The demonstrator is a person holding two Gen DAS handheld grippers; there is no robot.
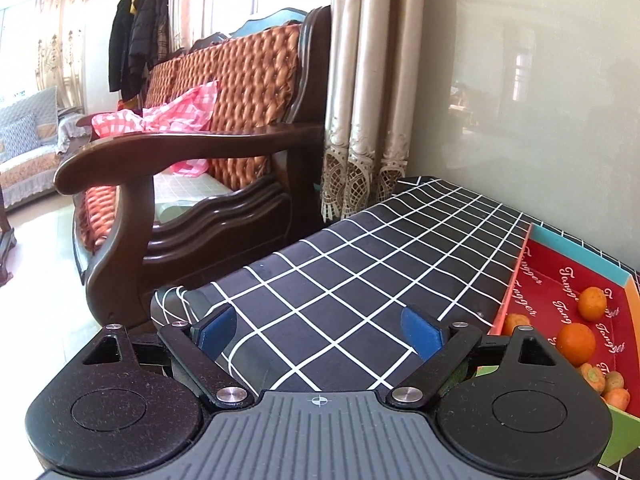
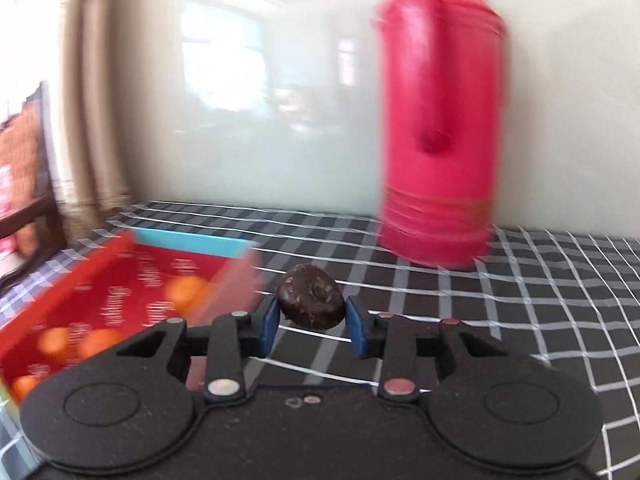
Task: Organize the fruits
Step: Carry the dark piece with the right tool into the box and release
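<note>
The right gripper pinched a dark brown round fruit, perhaps a water chestnut, above the checked worktop. The left gripper was spread and empty, beside the red tray holding oranges.

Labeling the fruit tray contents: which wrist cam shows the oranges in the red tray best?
Left wrist view: sharp, with two oranges distinct on the red tray floor at the right edge, small carrots nearby. The right wrist view is motion-blurred; there the oranges are only orange smears at lower left.
</note>
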